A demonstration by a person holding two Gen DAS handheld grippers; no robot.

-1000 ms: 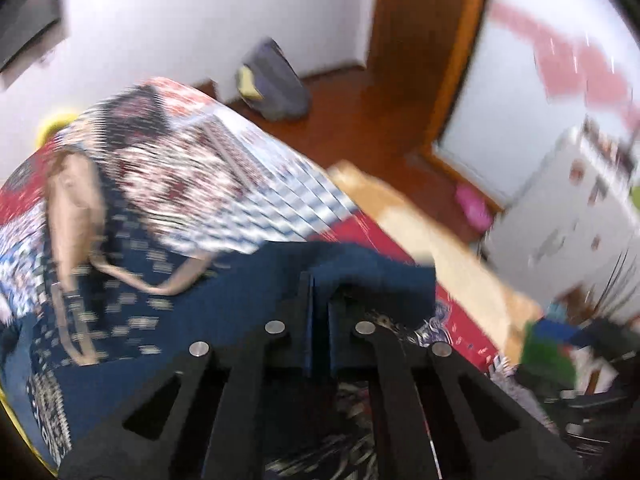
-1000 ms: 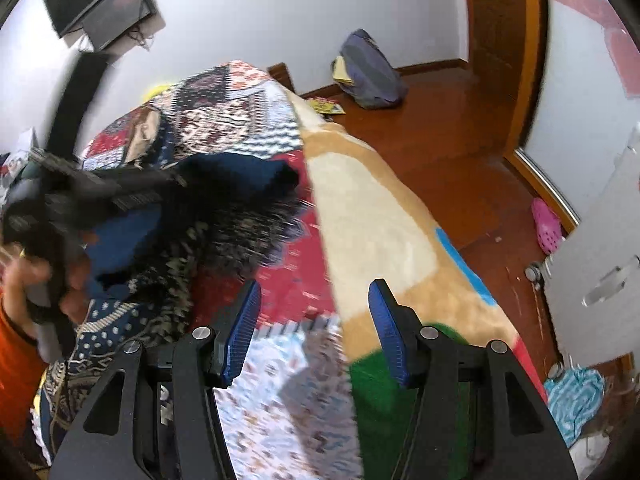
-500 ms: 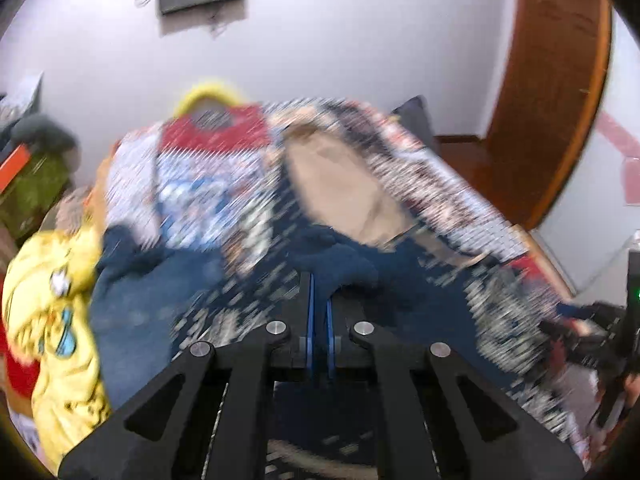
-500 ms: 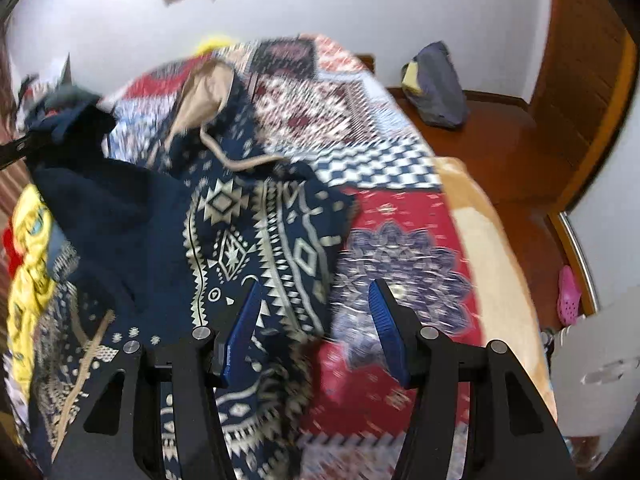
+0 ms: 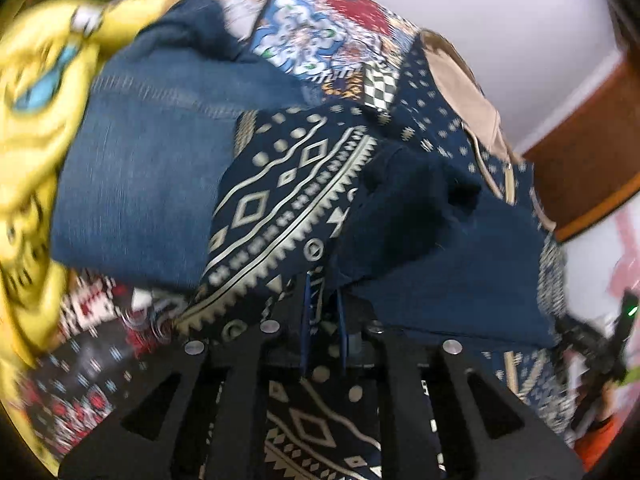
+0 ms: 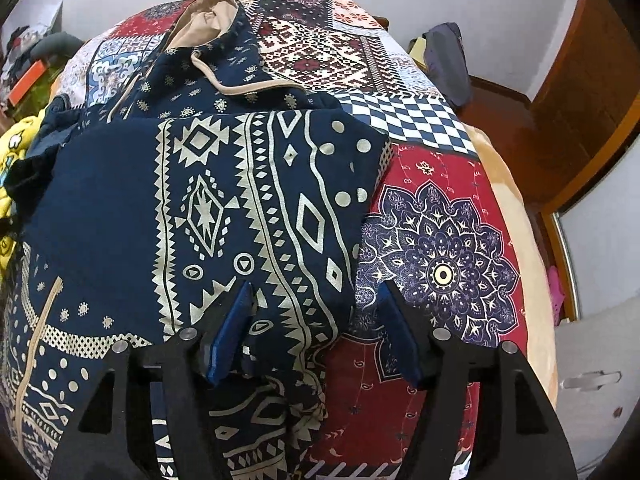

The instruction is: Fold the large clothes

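A navy hoodie (image 6: pixel 224 184) with cream geometric print lies on the patchwork bedspread (image 6: pixel 440 264), its tan-lined hood (image 6: pixel 204 20) at the far end. One sleeve is folded across the body. My left gripper (image 5: pixel 323 316) is shut on the hoodie's plain navy cuff (image 5: pixel 400 216) and holds it over the printed body (image 5: pixel 280 200). My right gripper (image 6: pixel 316 336) is open just above the hoodie's right edge, with the fabric edge between its fingers but not pinched.
A pair of blue jeans (image 5: pixel 148 168) and a yellow printed garment (image 5: pixel 36 128) lie left of the hoodie. A grey bag (image 6: pixel 448 60) sits on the wooden floor past the bed. A wooden door (image 6: pixel 588 92) stands at the right.
My left gripper has carried the sleeve cuff across the hoodie to the left side. The sleeve now lies flat over the body. My right gripper has come closer over the hoodie's right edge.
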